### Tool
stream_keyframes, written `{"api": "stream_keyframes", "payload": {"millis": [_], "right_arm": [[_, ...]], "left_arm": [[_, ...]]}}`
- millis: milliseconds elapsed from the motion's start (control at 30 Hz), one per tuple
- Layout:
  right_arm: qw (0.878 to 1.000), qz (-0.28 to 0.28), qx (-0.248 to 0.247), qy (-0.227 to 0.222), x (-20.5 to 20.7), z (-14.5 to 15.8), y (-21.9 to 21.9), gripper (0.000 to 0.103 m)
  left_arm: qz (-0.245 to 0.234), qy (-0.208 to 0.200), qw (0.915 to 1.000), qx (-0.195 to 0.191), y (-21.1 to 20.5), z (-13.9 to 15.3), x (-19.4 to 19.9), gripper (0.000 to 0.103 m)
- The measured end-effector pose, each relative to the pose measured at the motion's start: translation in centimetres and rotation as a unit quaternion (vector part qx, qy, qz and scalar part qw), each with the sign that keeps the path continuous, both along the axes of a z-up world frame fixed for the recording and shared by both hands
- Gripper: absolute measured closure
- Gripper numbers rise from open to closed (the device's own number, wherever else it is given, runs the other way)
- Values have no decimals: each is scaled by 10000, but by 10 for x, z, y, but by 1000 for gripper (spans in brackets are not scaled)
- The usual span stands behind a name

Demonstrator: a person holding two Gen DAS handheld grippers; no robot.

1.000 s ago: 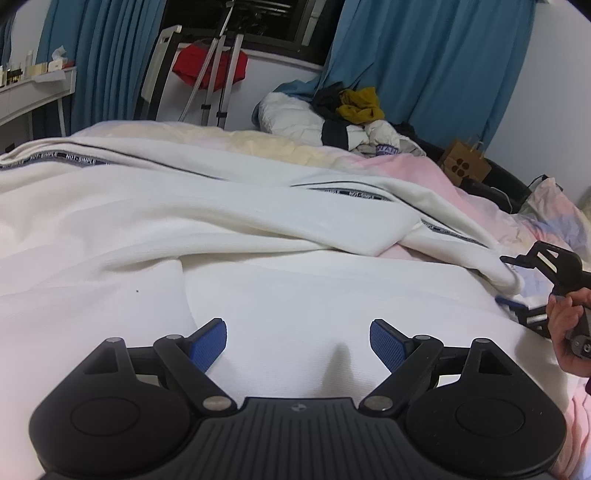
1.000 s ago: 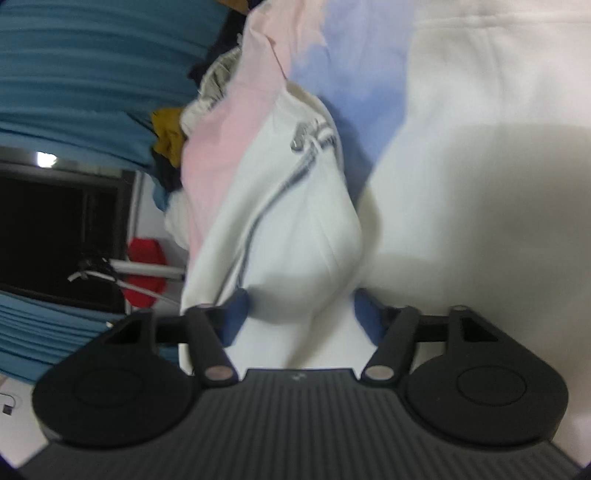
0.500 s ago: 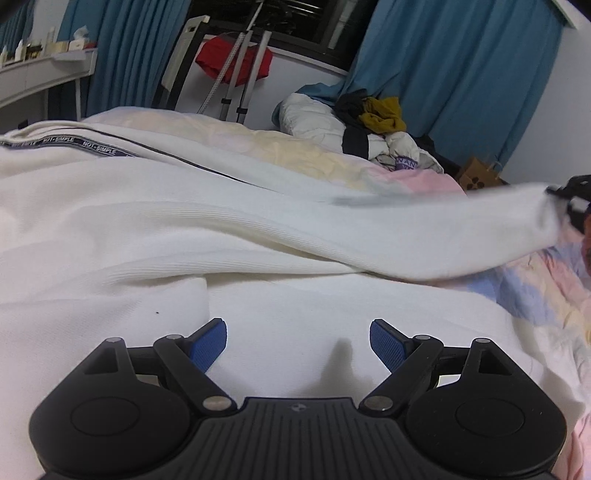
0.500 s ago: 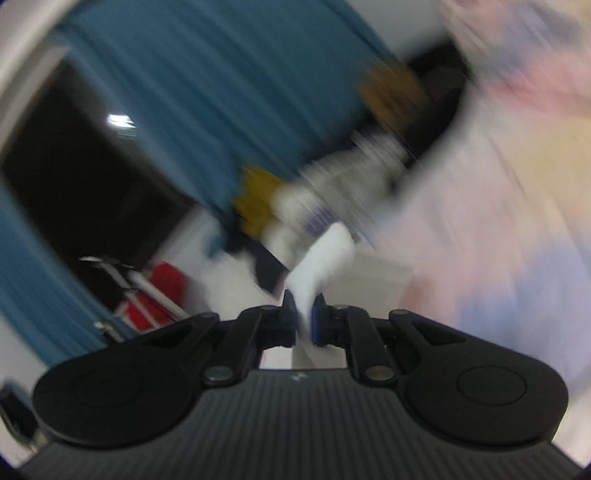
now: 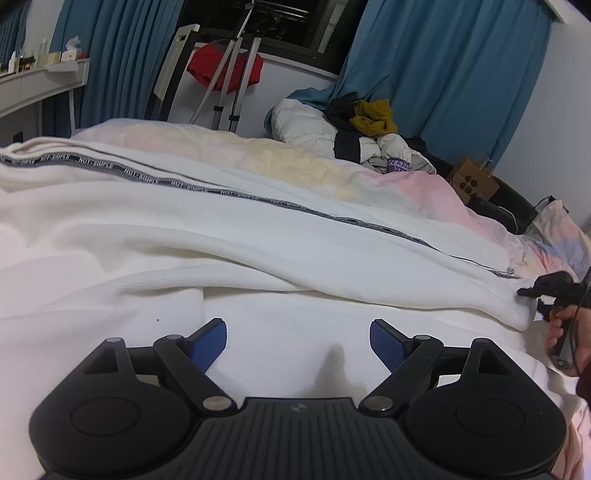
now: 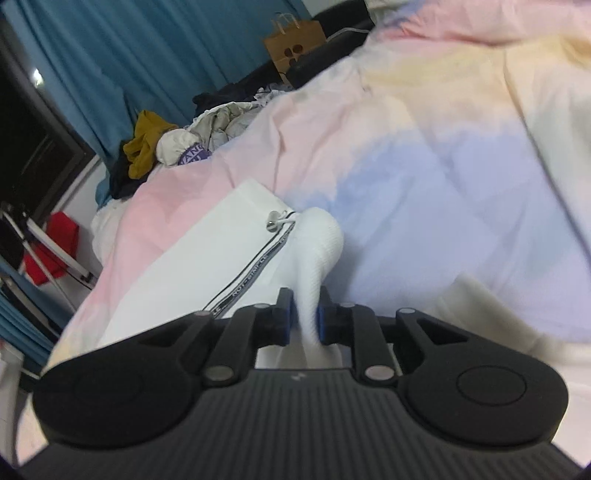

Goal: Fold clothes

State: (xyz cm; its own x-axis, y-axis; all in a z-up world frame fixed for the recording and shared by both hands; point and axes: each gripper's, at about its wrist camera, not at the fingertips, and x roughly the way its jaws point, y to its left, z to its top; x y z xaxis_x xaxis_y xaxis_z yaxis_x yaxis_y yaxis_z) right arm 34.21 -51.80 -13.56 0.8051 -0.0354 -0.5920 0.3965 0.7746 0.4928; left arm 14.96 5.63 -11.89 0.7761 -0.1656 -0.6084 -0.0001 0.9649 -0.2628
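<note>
Pastel bed w/ white garment, clothes pile.

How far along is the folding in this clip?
Early. Done: the white garment lies spread on the bed, its sleeve stretched out sideways. In hand: the right gripper pinches the sleeve cuff; the left gripper is open above the garment's body. Left: no fold is visible, so every fold remains.

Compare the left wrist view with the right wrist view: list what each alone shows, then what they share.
Left wrist only: the open left gripper over the spread white garment with printed black stripe, the white shelf, and the person's hand.

Right wrist only: the right gripper shut on that garment's white end, and the blue patch of the pastel bed cover.

Both: blue curtains, brown paper bag, mustard cloth, red cloth.
</note>
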Motion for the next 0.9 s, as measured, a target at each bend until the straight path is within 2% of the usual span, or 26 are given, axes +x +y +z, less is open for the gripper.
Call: {"api": "stream_keyframes", "payload": {"millis": [33, 100, 167, 233, 400, 600, 700, 767, 800, 900], "right_arm": [[10000, -19, -67, -16, -6, 6, 2, 72], [9998, -21, -144, -103, -23, 18, 9, 45], [9993, -36, -302, -216, -39, 30, 13, 32], [9982, 35, -500, -343, -60, 44, 26, 26], [9925, 780, -707, -622, -113, 81, 69, 25], [9711, 1775, -1267, -974, -175, 125, 136, 25], [9569, 2203, -1534, -1107, -204, 131, 162, 25], [9506, 2405, -1553, -1202, -220, 131, 173, 25], [9477, 2498, -1546, -1250, -227, 130, 177, 25], [9473, 2585, -1436, -1231, -240, 118, 183, 25]], "left_arm": [[-7, -15, 10000, 8, -1, 1, -1, 17], [-15, -51, 10000, 19, -2, 4, -5, 16], [-36, -85, 9999, 49, -3, 8, -9, 16], [-112, -89, 9999, 78, -5, 13, -14, 16], [-373, -382, 9981, 315, -16, 35, -38, 16], [-490, -660, 9957, 434, -23, 57, -82, 16], [-414, -738, 9955, 425, -19, 66, -109, 14], [-364, -790, 9953, 419, -16, 73, -126, 3], [-339, -816, 9952, 416, -14, 76, -135, 1], [-207, -837, 9956, 365, -5, 83, -159, 0]]}}
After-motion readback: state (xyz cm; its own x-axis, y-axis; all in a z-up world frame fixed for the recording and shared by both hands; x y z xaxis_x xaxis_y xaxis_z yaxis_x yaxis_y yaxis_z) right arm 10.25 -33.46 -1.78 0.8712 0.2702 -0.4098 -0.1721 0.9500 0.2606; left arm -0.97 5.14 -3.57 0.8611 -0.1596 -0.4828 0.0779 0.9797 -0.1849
